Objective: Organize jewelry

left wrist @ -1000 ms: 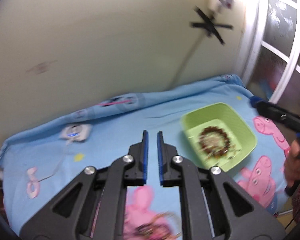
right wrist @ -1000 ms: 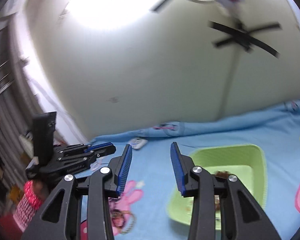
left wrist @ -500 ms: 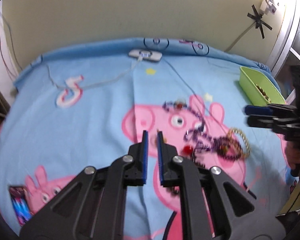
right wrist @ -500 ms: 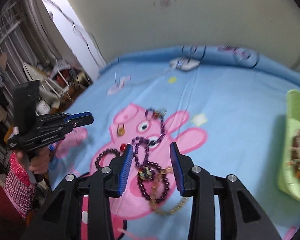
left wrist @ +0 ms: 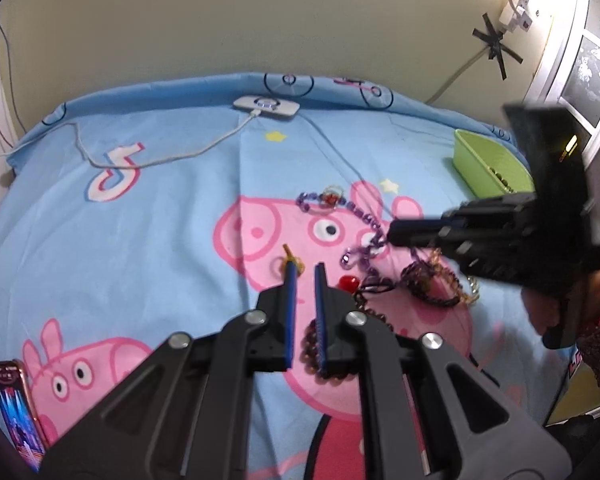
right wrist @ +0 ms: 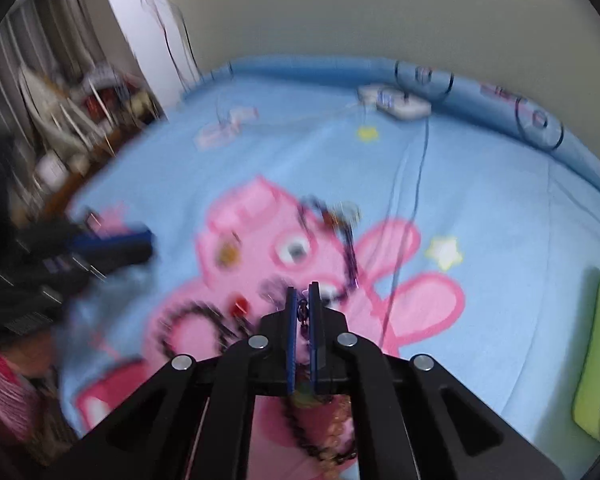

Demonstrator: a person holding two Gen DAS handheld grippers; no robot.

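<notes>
The bed sheet carries the whole job: a tangle of jewelry lies on the pink pig print, and the green tray waits well apart at two o'clock from it. The right gripper is clenched on a dark strand of that tangle, the chain visible between its blue pads. To do this lift well, I would raise it slowly and straight, because the purple beads and the gold chain look knotted with the held strand and may drag along. The left gripper is closed with nothing in it, its tips just beside a small gold ring at its eleven o'clock; it could pin the rest down. A red bead sits at three o'clock of those tips.

Half a second ago the right jaws stood apart above the tangle; now they have come together on it. A second ago both views looked at the wall and the tray, so both hands have dropped toward the sheet.
</notes>
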